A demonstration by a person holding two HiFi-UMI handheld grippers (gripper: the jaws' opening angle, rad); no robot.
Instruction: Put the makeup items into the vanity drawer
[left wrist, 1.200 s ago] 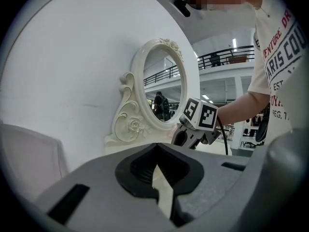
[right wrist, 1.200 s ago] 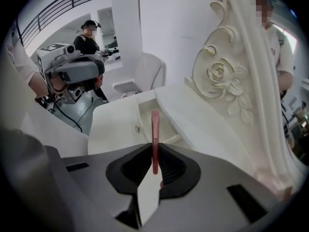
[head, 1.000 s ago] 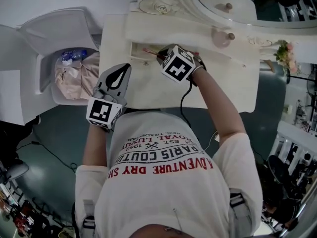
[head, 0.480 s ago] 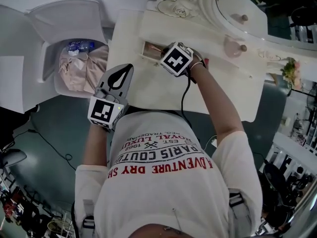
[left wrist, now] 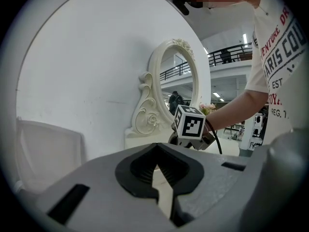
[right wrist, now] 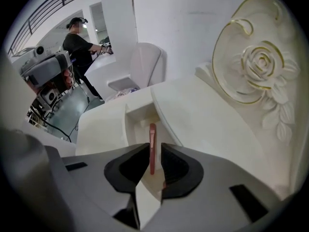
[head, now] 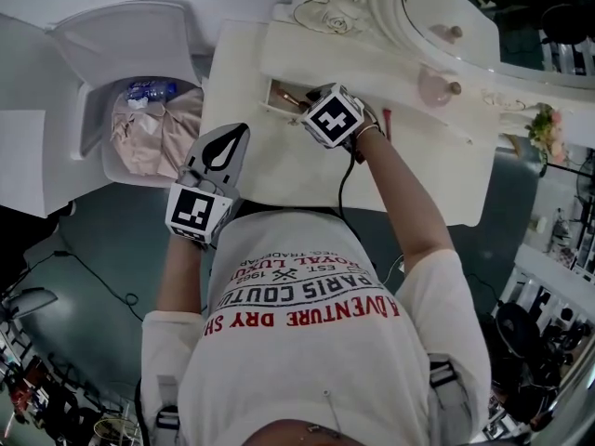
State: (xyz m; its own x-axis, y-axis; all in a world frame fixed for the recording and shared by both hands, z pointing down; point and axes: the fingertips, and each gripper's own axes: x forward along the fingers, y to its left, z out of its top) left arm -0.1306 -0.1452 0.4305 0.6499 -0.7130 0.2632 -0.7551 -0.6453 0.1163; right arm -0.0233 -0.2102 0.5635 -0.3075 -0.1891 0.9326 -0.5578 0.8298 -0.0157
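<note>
Vanity drawer [head: 277, 98] is open in the head view, set into the left end of the cream vanity top [head: 279, 170]. Right gripper [head: 312, 110] points steeply down over the drawer's right end, marker cube facing up. Left gripper [head: 240, 135] is clear of the drawer, nearer the person, over the front part of the top. It tapers to a point with nothing in it. White bin [head: 93, 137] holding pinkish cloth is left of the drawer, off the vanity.

Left gripper view: fingers [left wrist: 137, 170] are pressed together at the tips, with only a thin slit lower down, and empty. Ahead, toward the drawer, are the right gripper's cube and the person's forearm. Oval mirror [left wrist: 182, 81] stands behind them.

Right gripper view: red makeup stick [right wrist: 152, 144] runs straight down the gap between the fingers [right wrist: 176, 170], with the open drawer directly beneath. Jaws have just been opening and are now part-spread. There's bare gap on each side of the stick lower down, so the pads aren't clamping it. Can't tell if the stick rests on the drawer floor. Carved rose [right wrist: 263, 64] is up and right of the drawer, on the vanity's back panel.
</note>
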